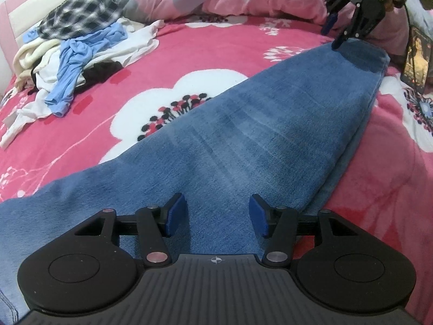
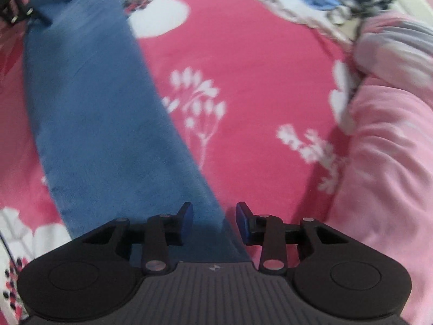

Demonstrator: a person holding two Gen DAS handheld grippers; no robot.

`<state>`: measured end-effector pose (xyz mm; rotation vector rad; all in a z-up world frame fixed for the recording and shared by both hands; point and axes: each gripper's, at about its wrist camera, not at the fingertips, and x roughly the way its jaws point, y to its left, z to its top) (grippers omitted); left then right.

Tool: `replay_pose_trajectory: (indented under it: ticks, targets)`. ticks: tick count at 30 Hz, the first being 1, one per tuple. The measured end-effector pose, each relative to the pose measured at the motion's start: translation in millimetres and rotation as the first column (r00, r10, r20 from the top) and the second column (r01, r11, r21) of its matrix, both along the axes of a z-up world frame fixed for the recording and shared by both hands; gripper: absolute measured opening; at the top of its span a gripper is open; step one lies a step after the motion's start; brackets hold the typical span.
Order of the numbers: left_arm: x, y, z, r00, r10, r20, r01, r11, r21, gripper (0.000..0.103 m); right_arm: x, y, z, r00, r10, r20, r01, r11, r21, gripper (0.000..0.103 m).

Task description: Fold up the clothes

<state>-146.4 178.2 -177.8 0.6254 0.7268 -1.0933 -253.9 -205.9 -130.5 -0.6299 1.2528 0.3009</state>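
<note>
Across the pink flowered bed cover (image 1: pixel 222 40) lies a long strip of blue denim trousers (image 1: pixel 270 124), folded lengthwise, its long axis running from the near left to the far right in the left wrist view. The left claw (image 1: pixel 217 215) hovers over the near, wider end with its jaws about half open and nothing between the blue pads; the cloth lies beneath them, not gripped. At the far, narrow end the right claw (image 1: pixel 335 33) points steeply down just above the hem corner. Its own camera shows the jaws (image 2: pixel 215 223) partly open, straddling the edge of the denim without pinching it, so it holds nothing. Each claw is therefore nearest to one end, and the coming fold, I judge, turns on bringing the far end toward the near one along that axis. A heap of unfolded clothes (image 1: pixel 78 46) waits at the far left. The right wrist view is blurred, and whether the far pads touch the cloth cannot be told.
</note>
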Motion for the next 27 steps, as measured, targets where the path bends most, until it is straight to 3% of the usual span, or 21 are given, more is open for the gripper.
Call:
replay_pose_trajectory:
  ticks: [4, 8, 15, 19, 21, 24, 27]
  targets:
    - [1, 0, -1, 1.000, -0.001, -0.009, 0.001, 1.000, -0.004, 0.054, -1, 4, -10, 0.999, 0.040, -0.036, -0.041, 0.999, -0.011, 0.019]
    - [3, 1, -1, 1.000, -0.002, -0.016, 0.002, 1.000, -0.011, 0.054, -8, 9, -12, 0.998, 0.062, -0.010, -0.063, 0.996, -0.067, 0.002]
    - [4, 1, -1, 1.000, -0.001, -0.023, 0.001, 1.000, -0.014, 0.054, -13, 17, -5, 0.996, 0.079, 0.043, -0.072, 0.989, -0.129, 0.001]
    - [5, 1, -1, 1.000, 0.000, -0.024, 0.000, 1.000, -0.014, 0.054, -10, 15, -14, 0.996, 0.069, 0.050, -0.062, 0.988, -0.143, 0.001]
    - [5, 1, -1, 1.000, 0.000, -0.024, 0.000, 1.000, -0.014, 0.054, -10, 14, -25, 0.996, 0.069, 0.057, -0.056, 0.979, -0.196, 0.001]
    - [6, 0, -1, 1.000, 0.000, -0.024, -0.001, 1.000, -0.014, 0.054, -16, 8, -15, 0.992, -0.031, 0.123, 0.055, 0.979, -0.197, 0.002]
    - [4, 1, 0, 1.000, 0.005, -0.024, -0.005, 1.000, -0.010, 0.054, -34, 14, 14, 0.962, -0.151, 0.229, 0.182, 0.976, -0.117, 0.002]
